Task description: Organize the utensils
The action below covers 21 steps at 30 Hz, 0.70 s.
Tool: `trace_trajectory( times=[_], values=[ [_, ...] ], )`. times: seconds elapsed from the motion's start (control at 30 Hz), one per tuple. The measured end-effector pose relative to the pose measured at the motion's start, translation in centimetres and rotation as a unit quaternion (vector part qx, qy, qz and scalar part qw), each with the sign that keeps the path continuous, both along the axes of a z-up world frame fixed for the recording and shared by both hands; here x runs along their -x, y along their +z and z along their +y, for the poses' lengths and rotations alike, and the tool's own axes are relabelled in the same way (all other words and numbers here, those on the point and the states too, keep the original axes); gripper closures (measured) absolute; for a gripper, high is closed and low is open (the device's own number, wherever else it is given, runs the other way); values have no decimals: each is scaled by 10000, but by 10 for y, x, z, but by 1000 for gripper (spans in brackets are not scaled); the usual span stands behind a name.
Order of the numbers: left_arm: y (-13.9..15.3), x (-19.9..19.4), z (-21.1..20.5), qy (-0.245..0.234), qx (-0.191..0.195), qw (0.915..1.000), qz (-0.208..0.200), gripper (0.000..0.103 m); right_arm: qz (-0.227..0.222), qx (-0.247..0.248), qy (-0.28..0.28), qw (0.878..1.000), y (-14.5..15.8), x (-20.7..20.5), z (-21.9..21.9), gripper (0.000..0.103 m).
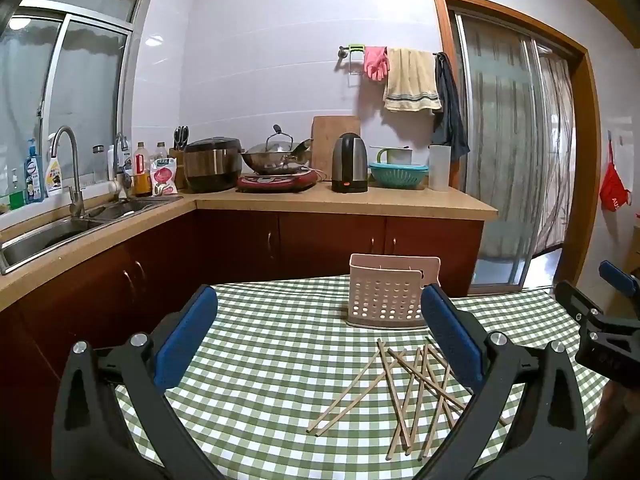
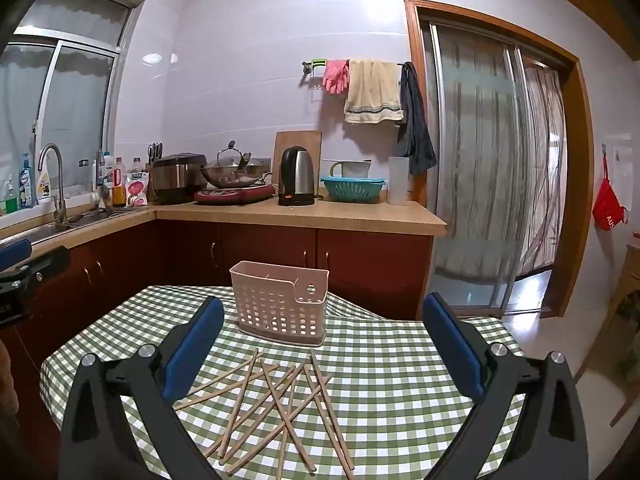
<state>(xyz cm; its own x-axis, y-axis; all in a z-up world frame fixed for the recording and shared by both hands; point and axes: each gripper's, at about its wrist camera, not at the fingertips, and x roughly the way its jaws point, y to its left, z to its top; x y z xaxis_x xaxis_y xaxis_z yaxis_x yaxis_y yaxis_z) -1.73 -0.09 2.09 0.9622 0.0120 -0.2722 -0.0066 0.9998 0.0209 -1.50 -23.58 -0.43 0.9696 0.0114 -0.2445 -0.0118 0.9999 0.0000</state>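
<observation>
A table (image 2: 400, 360) covered by a green-and-white checked cloth (image 2: 380, 400) carries two kinds of things. A pale pink perforated utensil holder (image 2: 278, 308) stands upright near the far edge. On the near side of the holder, close to it but apart, a loose heap of wooden chopsticks (image 2: 280, 396) lies flat on the cloth, many crossing one another. The cloth seems to ridge up just right of the holder, though the fisheye bend makes that uncertain.

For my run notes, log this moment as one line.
stage: before first pick | left tongs: open, empty | right tongs: open, empty | chopsticks: scattered on checked tablecloth | pink holder: upright behind them
</observation>
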Motion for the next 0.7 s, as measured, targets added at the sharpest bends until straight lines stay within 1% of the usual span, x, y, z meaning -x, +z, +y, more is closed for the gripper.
trace_trajectory(
  times=[0.1, 0.17, 0.4, 0.43, 0.53, 0.7],
  values=[
    [4, 2, -1, 2, -6, 10000, -8, 4, -5, -9, 6, 10000, 0, 1, -2, 6],
    [-1, 1, 1, 1, 1, 10000, -18, 4, 2, -3, 11, 10000, -1, 1, -1, 6],
    [6, 3, 1, -2, 16, 10000, 11, 4, -5, 13, 16, 10000, 0, 3, -1, 6],
    [-2, 2, 1, -17, 4, 10000, -8, 4, -5, 11, 15, 10000, 0, 3, 0, 6],
    [0, 4, 1, -16, 4, 10000, 6, 4, -7, 16, 11, 10000, 0, 3, 0, 6],
    [-3, 3, 2, -23, 7, 10000, 0, 4, -13, 10, 21, 10000, 0, 4, 0, 6]
  ],
)
